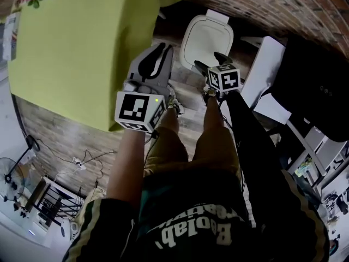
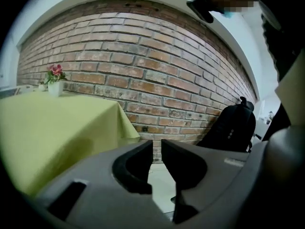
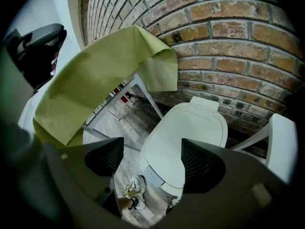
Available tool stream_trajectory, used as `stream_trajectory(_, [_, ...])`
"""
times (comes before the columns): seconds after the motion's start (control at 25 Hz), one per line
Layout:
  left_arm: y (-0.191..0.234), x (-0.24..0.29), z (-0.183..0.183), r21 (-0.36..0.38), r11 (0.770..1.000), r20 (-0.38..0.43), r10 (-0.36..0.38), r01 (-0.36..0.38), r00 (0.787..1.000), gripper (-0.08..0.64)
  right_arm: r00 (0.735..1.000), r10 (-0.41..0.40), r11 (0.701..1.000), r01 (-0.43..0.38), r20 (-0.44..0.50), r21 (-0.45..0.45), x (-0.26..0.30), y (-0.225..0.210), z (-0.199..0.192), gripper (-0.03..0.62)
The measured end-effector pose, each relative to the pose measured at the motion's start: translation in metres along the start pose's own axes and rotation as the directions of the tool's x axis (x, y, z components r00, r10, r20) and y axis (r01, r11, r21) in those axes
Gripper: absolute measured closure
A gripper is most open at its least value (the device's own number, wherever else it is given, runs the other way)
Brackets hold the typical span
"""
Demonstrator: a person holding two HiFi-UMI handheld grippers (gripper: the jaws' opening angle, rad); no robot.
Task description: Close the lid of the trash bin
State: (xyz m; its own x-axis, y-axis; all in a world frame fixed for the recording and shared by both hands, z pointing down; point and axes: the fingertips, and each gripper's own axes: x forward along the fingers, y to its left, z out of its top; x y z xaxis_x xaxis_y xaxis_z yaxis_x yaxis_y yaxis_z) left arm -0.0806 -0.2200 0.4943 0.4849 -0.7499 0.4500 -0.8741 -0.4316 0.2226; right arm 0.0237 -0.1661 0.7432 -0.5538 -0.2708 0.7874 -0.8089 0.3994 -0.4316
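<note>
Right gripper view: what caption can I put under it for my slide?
Open right tool hovering over the closed white trash bin beside a brick wall.

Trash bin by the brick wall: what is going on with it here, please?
A person stands over the white trash bin, a claw in each hand. Its lid looks already down. The right claw hangs open above the lid, holding nothing. The left claw, jaws slightly apart and empty, points toward the brick wall.
</note>
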Motion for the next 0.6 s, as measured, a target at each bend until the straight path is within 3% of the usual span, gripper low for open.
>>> stream_trajectory(0.6, [-0.025, -0.022, 0.037, 0.063, 0.998, -0.003, 0.002, -0.002, 1.0, 0.497, 0.969, 0.019, 0.997, 0.0, 0.247, -0.077, -0.104, 0.029, 0.08, 0.253])
